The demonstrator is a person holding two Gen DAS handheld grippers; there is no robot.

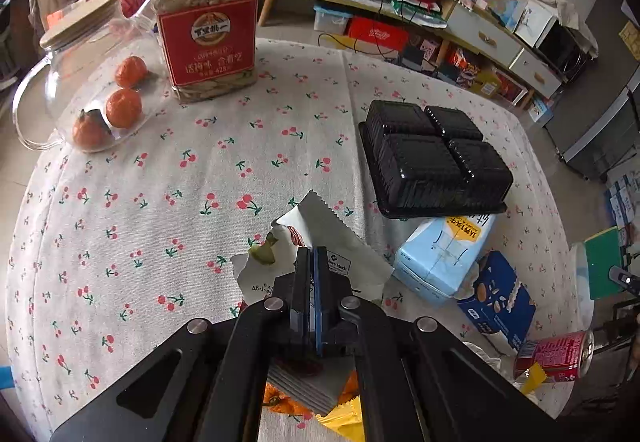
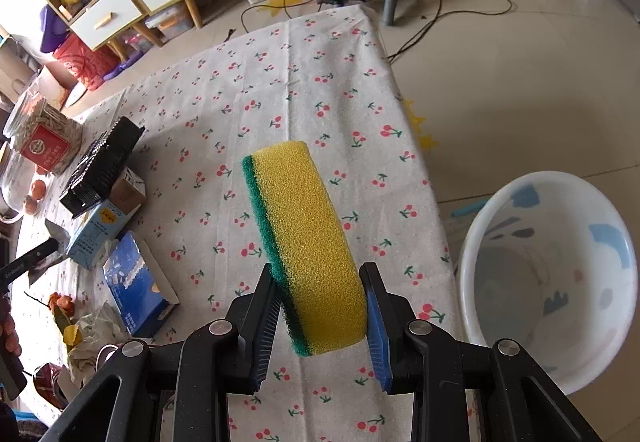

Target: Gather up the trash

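In the left wrist view, the left tool (image 1: 311, 254) is seen clamped on a white snack wrapper (image 1: 320, 238), its two pads pressed together with the foil pinched between them just above the desk (image 1: 160, 182). More wrappers are glimpsed beneath the tool at 6 o'clock. At 3 o'clock a light blue carton (image 1: 440, 254) and a dark blue carton (image 1: 500, 298) are found lying together, with a red can (image 1: 554, 354) at 4 o'clock. A black plastic tray (image 1: 432, 162) is rested partly on the light carton at 1 o'clock. Farther off, at 11 o'clock, a seed jar (image 1: 208, 22) and a glass jug (image 1: 80, 82) holding tangerines are shown.

Only in the right wrist view is the right tool (image 2: 320, 302) shown: its pads are held apart by a yellow-and-green sponge (image 2: 308, 242) gripped between them. A white bin (image 2: 552, 274) is disclosed there at 3 o'clock, on the floor beside the desk.
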